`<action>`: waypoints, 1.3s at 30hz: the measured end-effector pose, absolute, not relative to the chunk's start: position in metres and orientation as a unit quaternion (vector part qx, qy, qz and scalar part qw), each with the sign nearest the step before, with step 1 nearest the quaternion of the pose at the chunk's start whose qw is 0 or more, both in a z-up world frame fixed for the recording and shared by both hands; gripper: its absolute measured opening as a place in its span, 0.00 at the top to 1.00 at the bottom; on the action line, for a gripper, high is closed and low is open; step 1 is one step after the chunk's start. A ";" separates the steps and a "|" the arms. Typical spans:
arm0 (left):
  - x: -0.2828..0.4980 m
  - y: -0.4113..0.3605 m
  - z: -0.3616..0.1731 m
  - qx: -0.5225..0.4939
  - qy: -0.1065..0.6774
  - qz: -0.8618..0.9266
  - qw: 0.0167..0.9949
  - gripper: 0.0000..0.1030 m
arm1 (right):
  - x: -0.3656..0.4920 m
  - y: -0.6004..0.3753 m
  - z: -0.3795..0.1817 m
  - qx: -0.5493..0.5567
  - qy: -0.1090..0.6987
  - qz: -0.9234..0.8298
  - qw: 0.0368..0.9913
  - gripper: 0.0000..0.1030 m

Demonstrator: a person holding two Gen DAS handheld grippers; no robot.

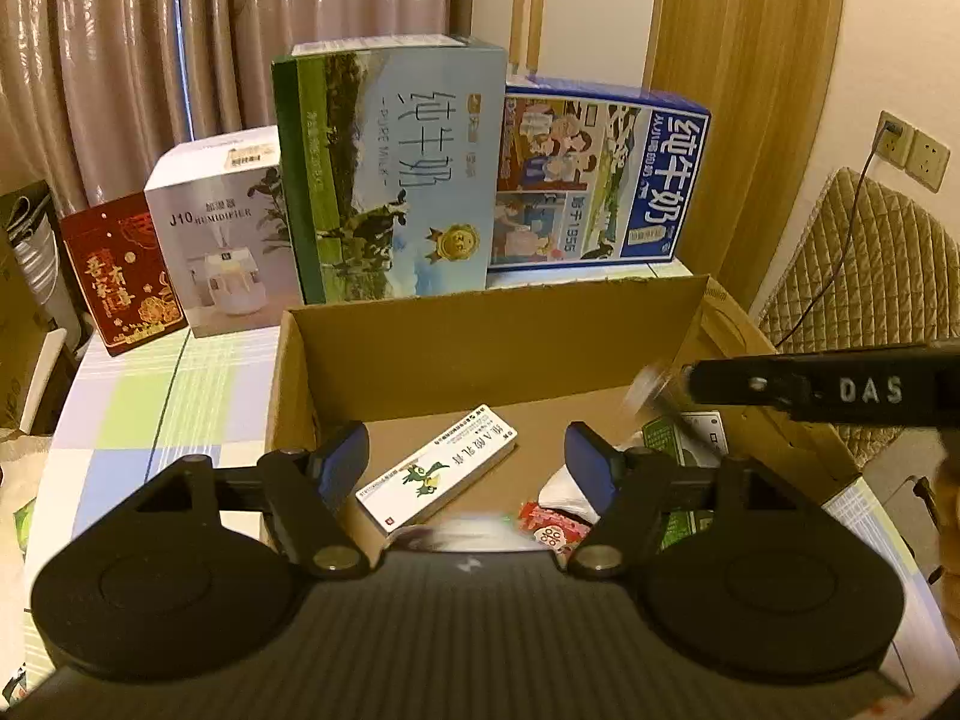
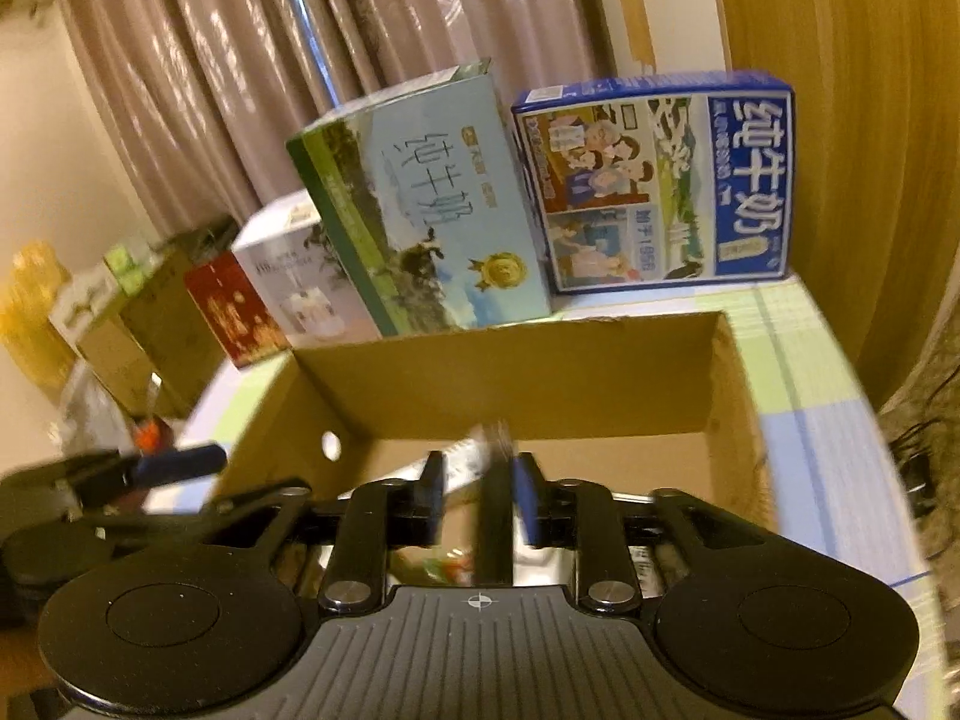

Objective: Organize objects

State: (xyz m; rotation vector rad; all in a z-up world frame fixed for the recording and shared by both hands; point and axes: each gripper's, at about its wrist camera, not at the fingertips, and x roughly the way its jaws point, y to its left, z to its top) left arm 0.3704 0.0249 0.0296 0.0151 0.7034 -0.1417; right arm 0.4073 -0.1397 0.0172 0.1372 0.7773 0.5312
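Right tool [image 2: 480,498] first: its fingers are drawn in close on a slim, upright thing [image 2: 497,516] that is too blurred for me to name, dark along its length and pale at the top, and I hold it above the open cardboard box [image 2: 540,372]. I judge it light and stiff, narrow enough to twist in a pinch, so I would keep the grip low and square on its flat sides. Across from it my left tool [image 1: 468,462] hangs spread wide and carries nothing, over the near edge of the same box. Down on the box floor lies a flat white packet with a green bird [image 1: 437,474], which looks like thin card: light, stiff along its length, easily dented, best taken across its two long edges. Beside it are a crinkly red wrapper [image 1: 552,525], probably slippery and soft, and something white [image 1: 567,489] that I cannot make out. Behind the box, on the counter [image 1: 150,408] with its checked cloth of green, blue and white, stand a tall pale-blue milk carton [image 1: 396,180], a dark-blue milk carton [image 1: 600,174], a white humidifier box [image 1: 222,234] and a small red box [image 1: 120,276], close together in a row. Pinkish curtains [image 1: 120,60] hang behind, a curved wooden panel [image 1: 738,90] rises at the right, and a quilted chair back [image 1: 870,264] sits below a wall socket [image 1: 912,147].
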 end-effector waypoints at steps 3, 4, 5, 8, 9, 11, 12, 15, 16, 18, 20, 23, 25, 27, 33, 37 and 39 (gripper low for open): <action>0.363 0.029 0.032 0.009 0.338 -0.067 0.939 0.34 | 0.407 -0.146 0.020 0.074 0.366 0.251 0.893 0.36; 0.361 0.030 0.032 0.009 0.337 -0.065 0.939 0.34 | 0.406 -0.148 0.020 0.073 0.366 0.250 0.893 0.36; 0.358 0.033 0.032 0.005 0.338 -0.063 0.939 0.34 | 0.403 -0.152 0.020 0.074 0.367 0.250 0.893 0.36; 0.349 0.038 0.033 -0.009 0.342 -0.056 0.938 0.34 | 0.393 -0.158 0.019 0.069 0.367 0.244 0.895 0.36; 0.345 0.039 0.033 -0.014 0.343 -0.055 0.938 0.34 | 0.388 -0.161 0.019 0.067 0.367 0.241 0.896 0.36; 0.335 0.040 0.035 -0.021 0.343 -0.053 0.938 0.34 | 0.378 -0.167 0.019 0.069 0.370 0.237 0.896 0.34; 0.330 0.040 0.036 -0.024 0.343 -0.051 0.938 0.33 | 0.372 -0.170 0.020 0.070 0.371 0.235 0.896 0.33; 0.310 0.041 0.040 -0.039 0.344 -0.047 0.937 0.27 | 0.355 -0.178 0.023 0.066 0.372 0.229 0.897 0.27; 0.303 0.041 0.041 -0.041 0.344 -0.045 0.937 0.24 | 0.348 -0.181 0.024 0.063 0.373 0.228 0.897 0.24; 0.289 0.039 0.045 -0.043 0.344 -0.040 0.937 0.21 | 0.335 -0.186 0.027 0.061 0.374 0.226 0.897 0.20; 0.275 0.038 0.048 -0.047 0.346 -0.036 0.936 0.17 | 0.321 -0.191 0.030 0.059 0.375 0.222 0.898 0.14; 0.250 0.034 0.055 -0.053 0.346 -0.033 0.936 0.10 | 0.300 -0.198 0.037 0.057 0.376 0.220 0.898 0.07; 0.233 0.031 0.061 -0.051 0.343 -0.029 0.937 0.07 | 0.284 -0.202 0.041 0.052 0.377 0.220 0.898 0.04; 0.217 0.028 0.066 -0.052 0.341 -0.028 0.938 0.02 | 0.269 -0.206 0.047 0.050 0.376 0.219 0.899 0.02; 0.176 0.021 0.080 -0.050 0.335 -0.019 0.941 0.01 | 0.226 -0.218 0.058 0.059 0.379 0.215 0.898 0.02; 0.147 0.020 0.088 -0.047 0.325 -0.004 0.945 0.01 | 0.202 -0.224 0.064 0.050 0.382 0.208 0.899 0.02; 0.136 0.022 0.091 -0.046 0.324 -0.004 0.945 0.01 | 0.190 -0.227 0.068 0.044 0.381 0.204 0.901 0.02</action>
